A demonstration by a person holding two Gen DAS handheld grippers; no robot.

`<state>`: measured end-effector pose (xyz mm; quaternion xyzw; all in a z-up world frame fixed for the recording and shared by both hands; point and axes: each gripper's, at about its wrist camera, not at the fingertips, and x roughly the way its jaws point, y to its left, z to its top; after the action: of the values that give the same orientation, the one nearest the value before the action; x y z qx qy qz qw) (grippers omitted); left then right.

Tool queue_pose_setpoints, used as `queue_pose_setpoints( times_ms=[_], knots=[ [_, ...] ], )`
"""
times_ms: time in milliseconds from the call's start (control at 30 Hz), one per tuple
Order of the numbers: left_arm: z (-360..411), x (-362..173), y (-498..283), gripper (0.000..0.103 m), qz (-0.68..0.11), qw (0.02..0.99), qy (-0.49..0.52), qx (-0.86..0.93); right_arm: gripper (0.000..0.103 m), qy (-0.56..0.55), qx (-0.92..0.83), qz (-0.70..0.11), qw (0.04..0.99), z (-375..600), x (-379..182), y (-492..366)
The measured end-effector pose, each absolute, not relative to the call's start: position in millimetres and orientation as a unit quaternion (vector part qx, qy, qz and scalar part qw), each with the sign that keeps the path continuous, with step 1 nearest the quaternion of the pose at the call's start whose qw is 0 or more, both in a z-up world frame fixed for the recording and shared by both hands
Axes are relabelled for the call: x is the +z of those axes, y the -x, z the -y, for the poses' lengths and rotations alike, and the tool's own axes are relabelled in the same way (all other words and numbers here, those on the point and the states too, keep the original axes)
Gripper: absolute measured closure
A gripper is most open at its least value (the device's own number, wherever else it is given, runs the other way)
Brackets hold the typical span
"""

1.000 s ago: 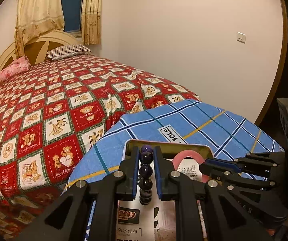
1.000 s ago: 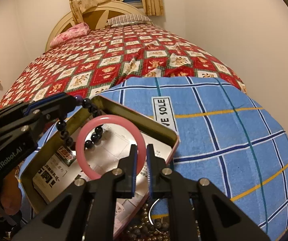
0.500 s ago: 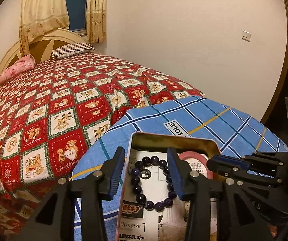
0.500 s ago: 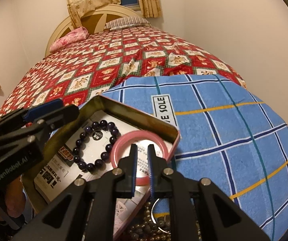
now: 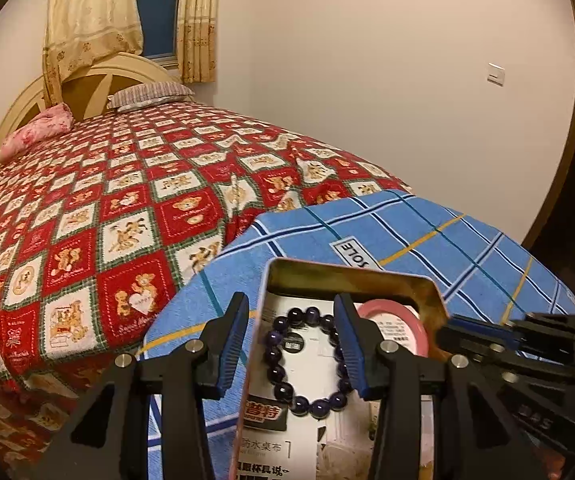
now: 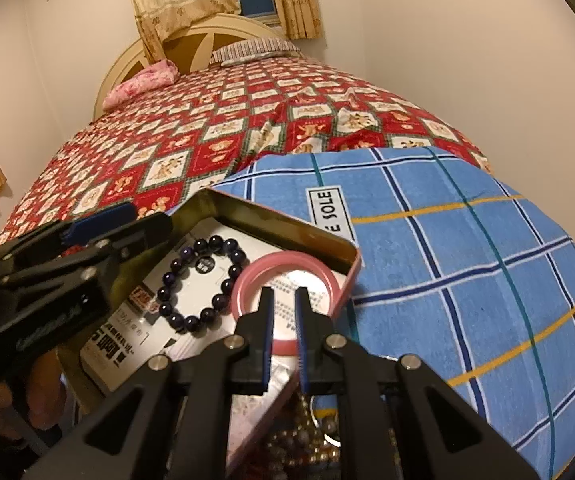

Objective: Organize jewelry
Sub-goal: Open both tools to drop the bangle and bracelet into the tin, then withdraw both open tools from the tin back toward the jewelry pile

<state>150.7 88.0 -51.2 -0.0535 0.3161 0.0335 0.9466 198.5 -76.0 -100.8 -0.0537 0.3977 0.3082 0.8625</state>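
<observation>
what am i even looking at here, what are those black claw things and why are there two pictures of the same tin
The black claws are two hand-held grippers: a person holds one in each hand, and each carries a wide-angle camera looking along its fingers. So there are two pictures of one scene, one from each gripper.

An open metal tin sits on a blue checked cloth beside a bed with a red teddy-bear quilt. In the tin, on printed paper, lie a dark beaded bracelet and a pink bangle, side by side.

The left gripper is open, its fingers apart above the beaded bracelet, which lies loose below. The right gripper is shut on the near rim of the pink bangle. More beads show below the tin's near edge, too blurred to tell apart.
</observation>
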Motion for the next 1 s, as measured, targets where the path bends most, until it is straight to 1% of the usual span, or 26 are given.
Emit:
queue_pose_setpoints(
  times_ms=[200, 333, 500, 533, 567, 600, 633, 667, 700, 800, 1000],
  knots=[
    [-95.7, -49.6, -163.0, 0.058, -0.310, 0.948, 0.025, 0.070, 0.090, 0.031, 0.299, -0.396, 0.868, 94.0, -96.4, -191.3],
    [-106.1, -48.8, -170.1, 0.058, -0.315, 0.946, 0.029, 0.076, 0.089, 0.021, 0.292, -0.399, 0.869, 108.0, -95.7, -187.8],
    [-102.7, -42.3, -146.4, 0.058, -0.301, 0.950, 0.041, 0.077, 0.089, 0.023, 0.282, -0.414, 0.865, 130.8, -102.3, -169.6],
    [-97.9, -40.8, -139.0, 0.058, -0.297, 0.951, 0.037, 0.078, 0.087, 0.023, 0.281, -0.416, 0.865, 136.3, -103.5, -165.7],
    [-91.0, -39.3, -126.9, 0.057, -0.293, 0.952, 0.036, 0.078, 0.083, 0.023, 0.281, -0.418, 0.864, 142.3, -105.2, -160.4],
    [-85.3, -39.2, -118.4, 0.049, -0.291, 0.953, 0.038, 0.074, 0.078, 0.026, 0.279, -0.420, 0.863, 148.6, -107.4, -154.1],
    [-79.3, -40.0, -109.4, 0.042, -0.291, 0.953, 0.040, 0.069, 0.064, 0.029, 0.272, -0.421, 0.865, 156.3, -109.9, -146.8],
    [-72.4, -41.6, -100.4, 0.028, -0.291, 0.954, 0.040, 0.068, 0.049, 0.029, 0.266, -0.421, 0.867, 162.9, -111.6, -141.4],
    [-64.0, -43.3, -90.7, 0.023, -0.289, 0.954, 0.035, 0.071, 0.045, 0.028, 0.258, -0.420, 0.870, 170.1, -113.2, -135.5],
    [-42.7, -47.6, -72.2, 0.023, -0.290, 0.955, 0.016, 0.063, 0.044, 0.025, 0.250, -0.426, 0.869, 182.8, -118.5, -124.6],
    [-27.5, -52.2, -47.5, 0.023, -0.298, 0.953, 0.022, 0.056, 0.044, 0.034, 0.245, -0.423, 0.872, 187.7, -125.2, -112.9]
  ],
)
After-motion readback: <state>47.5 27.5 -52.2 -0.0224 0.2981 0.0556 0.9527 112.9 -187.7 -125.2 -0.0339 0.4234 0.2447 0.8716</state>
